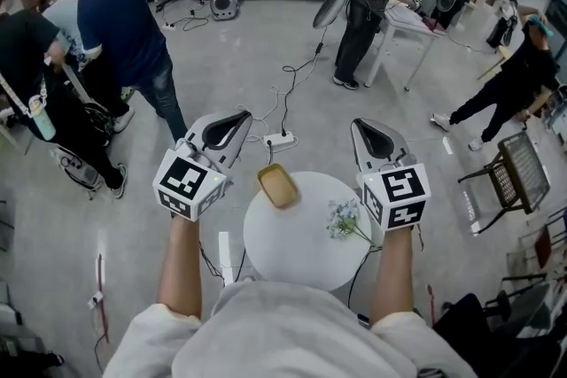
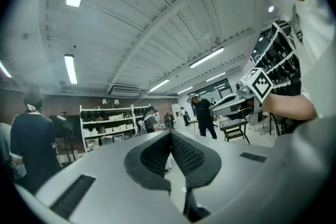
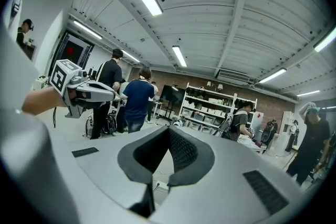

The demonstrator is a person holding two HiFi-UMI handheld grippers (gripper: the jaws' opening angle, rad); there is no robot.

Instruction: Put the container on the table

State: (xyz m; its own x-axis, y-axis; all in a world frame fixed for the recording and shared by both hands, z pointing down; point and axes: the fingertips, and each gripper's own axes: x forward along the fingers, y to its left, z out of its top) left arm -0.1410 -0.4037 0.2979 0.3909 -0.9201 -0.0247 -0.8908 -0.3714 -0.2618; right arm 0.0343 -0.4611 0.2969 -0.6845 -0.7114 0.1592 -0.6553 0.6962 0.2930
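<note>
- Left gripper (image 1: 237, 119) — fingers clenched on nothing, held beyond the table (image 1: 301, 257) at its left.
- Container (image 1: 278, 186) rests on the table at its far rim; the placing looks done.
- Right gripper (image 1: 365, 128) likewise clenched and empty, near the flower sprig (image 1: 344, 219). Next move: probably just keeping clear.

With arms stretched forward, the left claw (image 1: 232, 121) and right claw (image 1: 368, 130) hung side by side, jaws closed, empty.
</note>
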